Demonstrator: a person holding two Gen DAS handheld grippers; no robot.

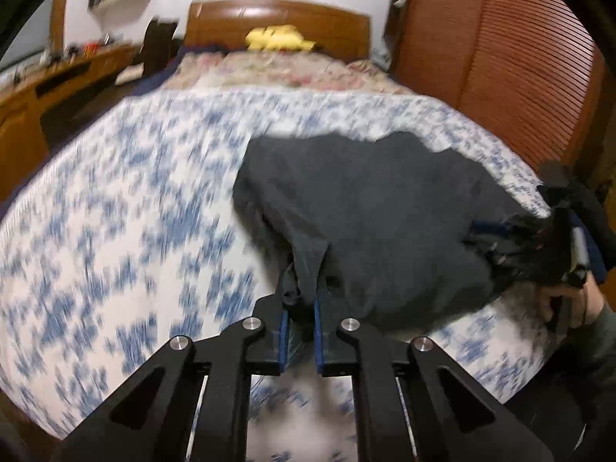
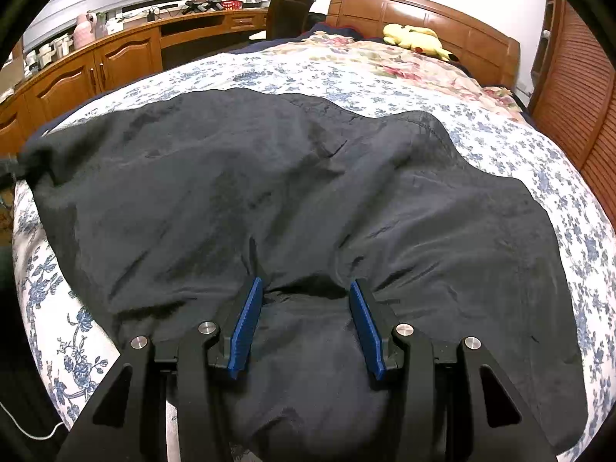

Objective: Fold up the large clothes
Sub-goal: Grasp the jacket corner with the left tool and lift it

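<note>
Left gripper (image 1: 305, 300): blue-padded jaws drawn together, clamped on a bunched fold of the dark garment (image 1: 369, 211).
Right gripper (image 2: 306, 296): jaws spread apart over the cloth, fabric lying between the blue pads (image 2: 246, 327) without being pinched.
Dark garment (image 2: 292, 200): spread wide across the near half of the bed, wrinkled, its far edge uneven.
Bedsheet (image 2: 519, 146): white with blue flowers, under the garment.
Floral quilt (image 2: 385, 61): far end of the bed.
Yellow plush toy (image 2: 415, 40): against the wooden headboard (image 2: 423, 11).
Left view: blurred.
</note>
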